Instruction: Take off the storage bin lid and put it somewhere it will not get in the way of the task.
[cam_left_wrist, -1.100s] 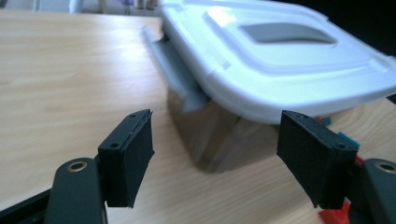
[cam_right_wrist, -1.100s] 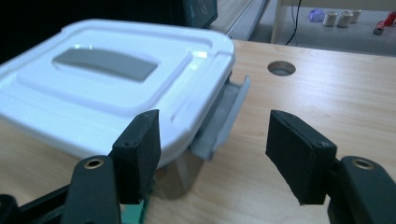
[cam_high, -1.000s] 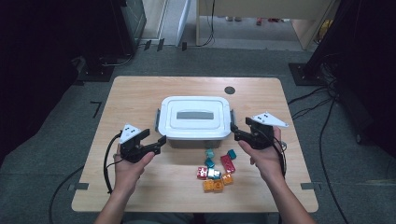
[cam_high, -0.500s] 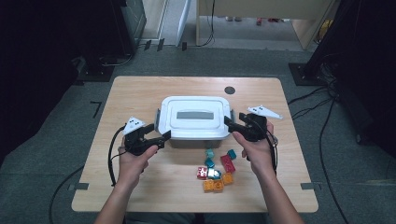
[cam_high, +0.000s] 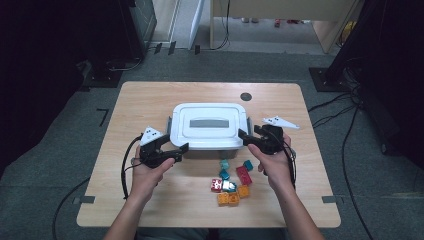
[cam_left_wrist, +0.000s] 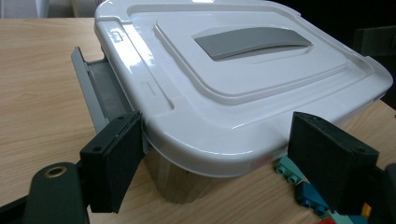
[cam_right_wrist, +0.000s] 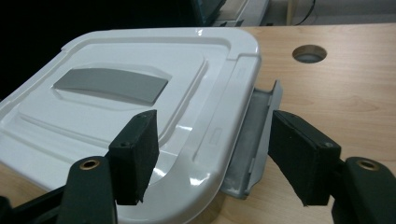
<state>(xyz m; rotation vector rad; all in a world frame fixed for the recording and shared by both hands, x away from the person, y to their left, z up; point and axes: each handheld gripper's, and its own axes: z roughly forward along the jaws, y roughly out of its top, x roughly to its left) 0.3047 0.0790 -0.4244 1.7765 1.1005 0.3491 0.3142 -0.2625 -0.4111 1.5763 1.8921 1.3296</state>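
With both jaws spread at the lidded storage box (cam_high: 209, 126), left gripper (cam_high: 181, 149) at 8 o'clock having just been opening, right gripper (cam_high: 245, 137) at 4 o'clock, uneven bites were judged liable to skew the lid.

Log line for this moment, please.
left gripper: open, just widened, at box lid corner | right gripper: open, astride lid edge | latches swung out | bricks: loose
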